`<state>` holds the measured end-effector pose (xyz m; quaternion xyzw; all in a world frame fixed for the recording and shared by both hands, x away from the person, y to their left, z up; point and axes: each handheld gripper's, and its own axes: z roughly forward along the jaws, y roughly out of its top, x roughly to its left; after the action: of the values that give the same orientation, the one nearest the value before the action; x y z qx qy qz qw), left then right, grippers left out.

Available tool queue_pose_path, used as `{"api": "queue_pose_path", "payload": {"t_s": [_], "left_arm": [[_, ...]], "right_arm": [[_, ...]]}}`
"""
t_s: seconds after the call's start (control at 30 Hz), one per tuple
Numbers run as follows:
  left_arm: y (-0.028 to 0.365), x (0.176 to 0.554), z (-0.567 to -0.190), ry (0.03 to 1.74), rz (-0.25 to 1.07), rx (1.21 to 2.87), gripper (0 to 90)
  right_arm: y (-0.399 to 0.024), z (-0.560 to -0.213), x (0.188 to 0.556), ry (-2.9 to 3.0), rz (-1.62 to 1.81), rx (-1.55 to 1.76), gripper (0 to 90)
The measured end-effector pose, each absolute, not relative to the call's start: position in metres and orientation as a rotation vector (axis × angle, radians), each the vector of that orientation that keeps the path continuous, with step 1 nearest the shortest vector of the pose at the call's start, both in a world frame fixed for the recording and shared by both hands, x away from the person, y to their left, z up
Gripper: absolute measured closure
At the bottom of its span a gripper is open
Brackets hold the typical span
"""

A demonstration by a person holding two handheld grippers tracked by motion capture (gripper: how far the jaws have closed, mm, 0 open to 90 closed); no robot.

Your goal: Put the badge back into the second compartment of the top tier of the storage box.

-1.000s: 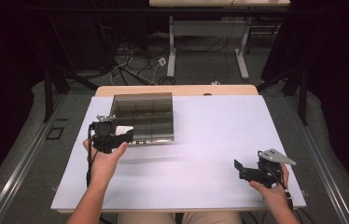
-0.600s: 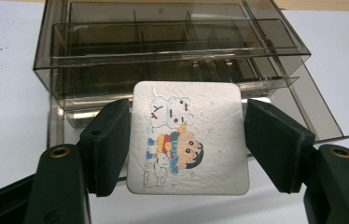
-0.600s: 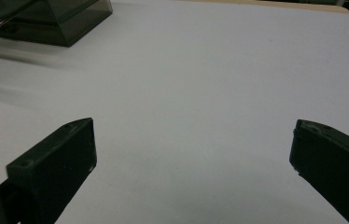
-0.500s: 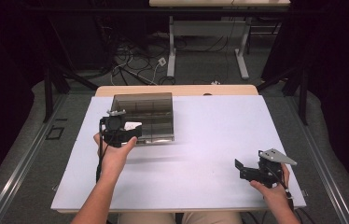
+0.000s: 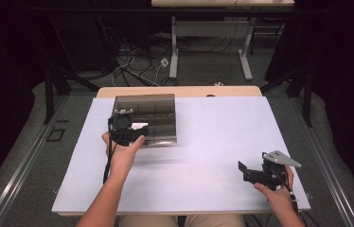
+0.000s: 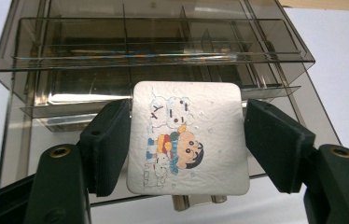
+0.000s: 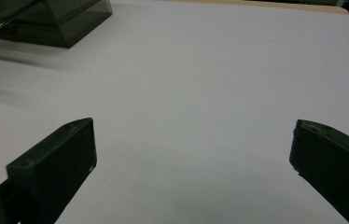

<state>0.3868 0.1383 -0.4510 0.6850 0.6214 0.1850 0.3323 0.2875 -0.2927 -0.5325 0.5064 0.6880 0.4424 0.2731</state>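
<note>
Surface [image 5: 213, 142]: pale lavender-white sheet covering a rectangular top, with a strip of light wood exposed along the far edge; matte, plain, a soft shadow band running across it in front of the box.

Near edge, right: right gripper [image 5: 248, 171], held in the person's right hand [image 5: 279, 189], low over the surface, a grey three-cornered plate on top; in the right gripper view its two black jaws stand wide apart with bare sheet between them, holding nothing.

Near edge, left: forearm entering from the bottom, left hand [image 5: 120, 153] carrying the left gripper [image 6: 186, 140], cable trailing down beside the wrist. The jaws are closed on a small white square card [image 6: 189, 137] with rounded corners and a cartoon print of a child in a red top and blue scarf beside snowmen; pads press its two side edges. The card is held at the front of the box, just before its lower tiers.

Middle, left of centre: smoked transparent plastic organiser box [image 5: 149, 116], divided inside into compartments, stacked drawer-like tiers visible in the left gripper view. It stands on the sheet near the far edge.

Beyond the surface: grey carpeted floor [image 5: 203, 71], a tangle of black and white cables [image 5: 132, 66] with a white plug block, the white legs of a second desk [image 5: 208, 47], black stand legs at either side, dark curtains enclosing the room.
</note>
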Motion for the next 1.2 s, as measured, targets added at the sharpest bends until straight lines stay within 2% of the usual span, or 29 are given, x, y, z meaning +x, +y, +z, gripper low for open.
{"api": "queue_pose_path", "payload": {"t_s": [0.9,1.2], "left_arm": [[0.122,0.401,-0.466,1.661,0.467,1.803,32.9],[0.125,0.4,-0.464,1.634,0.488,1.79,27.7]], "right_arm": [[-0.293,-0.532,0.287,1.85,1.193,1.359,0.5],[-0.294,-0.531,0.286,1.858,1.188,1.356,0.5]]}}
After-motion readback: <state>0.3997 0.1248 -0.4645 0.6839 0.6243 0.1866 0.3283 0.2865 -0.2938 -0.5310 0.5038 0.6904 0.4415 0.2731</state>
